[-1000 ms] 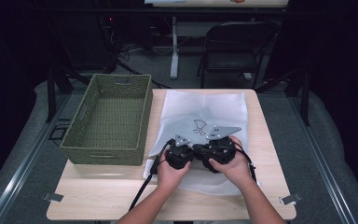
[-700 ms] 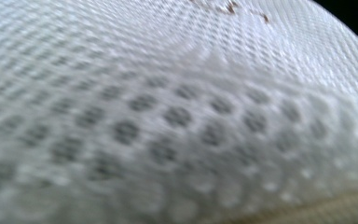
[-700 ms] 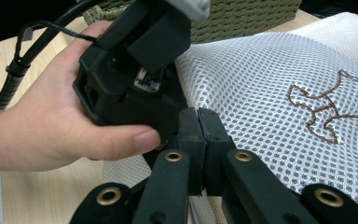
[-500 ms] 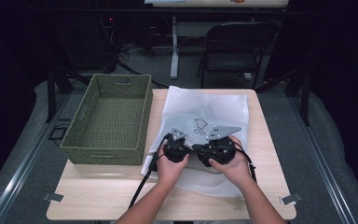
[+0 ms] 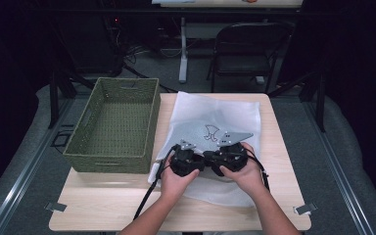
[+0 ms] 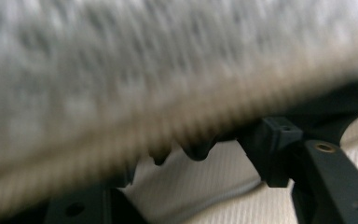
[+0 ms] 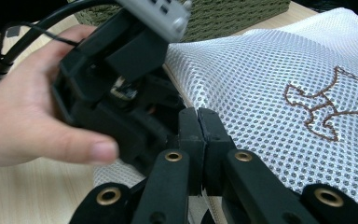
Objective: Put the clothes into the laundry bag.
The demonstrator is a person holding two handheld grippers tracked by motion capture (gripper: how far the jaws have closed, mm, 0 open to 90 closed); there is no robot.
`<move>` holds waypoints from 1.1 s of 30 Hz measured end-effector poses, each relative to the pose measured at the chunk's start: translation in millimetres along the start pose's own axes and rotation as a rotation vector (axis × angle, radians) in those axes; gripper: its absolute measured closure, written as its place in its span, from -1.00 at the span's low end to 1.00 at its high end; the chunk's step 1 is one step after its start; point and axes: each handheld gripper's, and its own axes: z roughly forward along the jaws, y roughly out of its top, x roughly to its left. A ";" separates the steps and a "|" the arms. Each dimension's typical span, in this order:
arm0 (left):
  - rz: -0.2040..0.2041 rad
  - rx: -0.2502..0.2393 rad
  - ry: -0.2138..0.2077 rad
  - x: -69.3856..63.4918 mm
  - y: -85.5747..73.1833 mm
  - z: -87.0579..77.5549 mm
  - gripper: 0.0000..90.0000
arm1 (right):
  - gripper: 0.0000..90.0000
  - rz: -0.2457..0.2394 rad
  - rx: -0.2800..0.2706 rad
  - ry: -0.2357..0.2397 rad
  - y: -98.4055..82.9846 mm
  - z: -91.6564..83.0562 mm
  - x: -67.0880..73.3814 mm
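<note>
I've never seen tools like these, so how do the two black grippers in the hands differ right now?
The right gripper has its jaws pressed together at the white mesh bag; the left gripper has just been opening, its view blurred. The left lies nearer the green basket. Both are black, hand-held, over the bag.

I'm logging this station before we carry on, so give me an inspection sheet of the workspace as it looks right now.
Surface: light wooden table, bare along the near edge.
Job's things: white mesh bag with a brown stitched figure, lying flat; green woven basket to its left, nothing seen inside.
Clutter: nothing seen.
Grippers: left gripper jaws have just been opening, mesh blurred close above them; right gripper shut at the bag's edge, grip on fabric unclear.
Cables: black cable trails toward the near edge.
Surroundings: folding chair, dark room.
</note>
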 end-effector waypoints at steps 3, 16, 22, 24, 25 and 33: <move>-0.008 0.018 0.006 0.2 -6.4 -5.0 -0.10 | 0.98 -0.001 0.000 -0.002 -0.1 0.0 -0.4; 0.024 0.043 0.010 -0.7 -26.5 -39.4 -0.14 | 0.98 0.000 0.000 -0.005 -0.3 0.4 -0.2; 0.050 0.050 0.053 9.3 -35.7 -60.3 -0.10 | 0.98 -0.001 -0.002 -0.004 -0.1 0.2 -0.6; 0.036 0.043 0.060 13.4 -38.3 -65.4 -0.09 | 0.98 -0.003 -0.003 -0.006 0.0 0.2 -0.1; 0.040 0.034 0.070 15.5 -39.8 -67.8 -0.09 | 0.98 -0.004 -0.003 -0.007 0.2 -0.2 0.0; 0.054 0.052 0.117 23.3 -52.0 -80.8 -0.07 | 0.98 -0.001 -0.003 -0.005 -0.3 0.1 -0.3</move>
